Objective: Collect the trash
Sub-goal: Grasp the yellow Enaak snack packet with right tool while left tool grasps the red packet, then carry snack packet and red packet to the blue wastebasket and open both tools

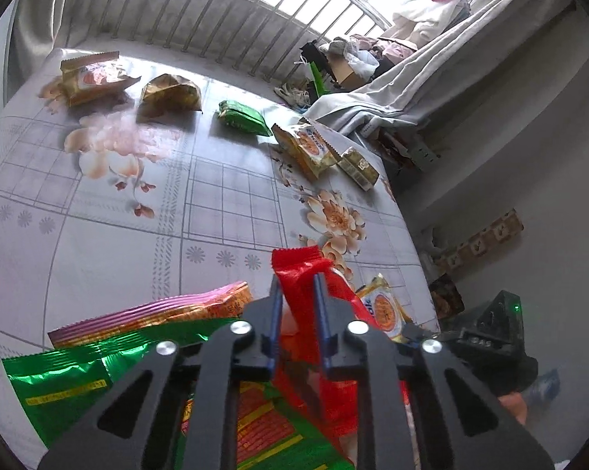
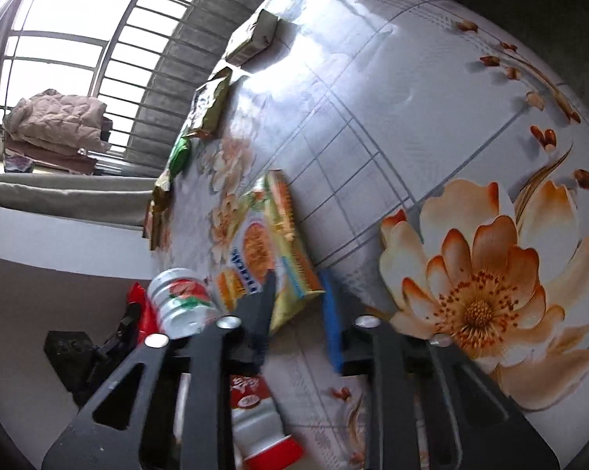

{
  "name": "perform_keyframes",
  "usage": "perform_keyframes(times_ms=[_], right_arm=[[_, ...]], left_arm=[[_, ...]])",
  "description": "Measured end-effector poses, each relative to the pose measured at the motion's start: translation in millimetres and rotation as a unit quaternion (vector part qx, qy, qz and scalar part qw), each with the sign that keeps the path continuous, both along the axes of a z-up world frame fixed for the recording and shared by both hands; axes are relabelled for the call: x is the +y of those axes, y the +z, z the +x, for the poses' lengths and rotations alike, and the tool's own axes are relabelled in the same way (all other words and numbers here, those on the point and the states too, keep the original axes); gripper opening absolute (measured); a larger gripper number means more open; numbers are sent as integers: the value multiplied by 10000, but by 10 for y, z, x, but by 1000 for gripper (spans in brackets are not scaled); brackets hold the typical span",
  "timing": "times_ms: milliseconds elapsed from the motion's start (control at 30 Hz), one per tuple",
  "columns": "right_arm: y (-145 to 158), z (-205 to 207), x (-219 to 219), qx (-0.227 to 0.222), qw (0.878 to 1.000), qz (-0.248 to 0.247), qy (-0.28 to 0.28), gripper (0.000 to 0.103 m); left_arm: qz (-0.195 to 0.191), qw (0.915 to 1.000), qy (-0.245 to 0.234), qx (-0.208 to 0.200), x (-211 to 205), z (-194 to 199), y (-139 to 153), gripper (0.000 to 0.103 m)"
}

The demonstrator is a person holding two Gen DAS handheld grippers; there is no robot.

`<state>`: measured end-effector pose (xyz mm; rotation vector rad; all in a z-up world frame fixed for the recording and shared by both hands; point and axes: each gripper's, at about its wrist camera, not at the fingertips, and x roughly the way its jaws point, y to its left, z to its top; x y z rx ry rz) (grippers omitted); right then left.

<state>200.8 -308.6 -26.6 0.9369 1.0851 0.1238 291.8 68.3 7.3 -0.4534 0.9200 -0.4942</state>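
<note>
**Foil, film and printed cloth**

The red wrapper (image 1: 314,274) is glossy, crinkled plastic film; the green bag (image 1: 78,384) shines like metallic foil. The flowered tablecloth (image 1: 137,215) looks smooth and sheeny. The can (image 2: 182,301) is bright metal.

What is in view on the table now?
red wrapper: one, red, in left gripper
foil bag: one, green, under left gripper
pink wrapper: one, pink-orange, beside foil bag
near biscuit packet: one, yellow, in right gripper
far biscuit packet: one, yellow, far side
gold packets: two, gold, far edge
green packet: one, green, far edge
small box: one, yellow-green, beside far biscuit packet
can: one, silver-red, beside near biscuit packet
sachet: one, red-white, under right gripper
left gripper: one, black, shut on red wrapper
right gripper: one, black, shut on near biscuit packet
</note>
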Motion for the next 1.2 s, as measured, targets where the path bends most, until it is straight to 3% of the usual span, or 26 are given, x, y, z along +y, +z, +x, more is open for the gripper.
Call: perform_keyframes(times_ms=[267,767,1200], right_arm=[[-10,-52,-96,-291,9993,155,-160,6],[340,-257,-430,-1052,9912,426,-683,5],[499,-424,-533,-1400,9846,582,-874,5]], left_arm=[[-77,9999,58,-143,21,-68,90,8],[-458,9949,433,-789,207,-236,618,5],[-52,9894,527,-1351,149,-460,993,5]])
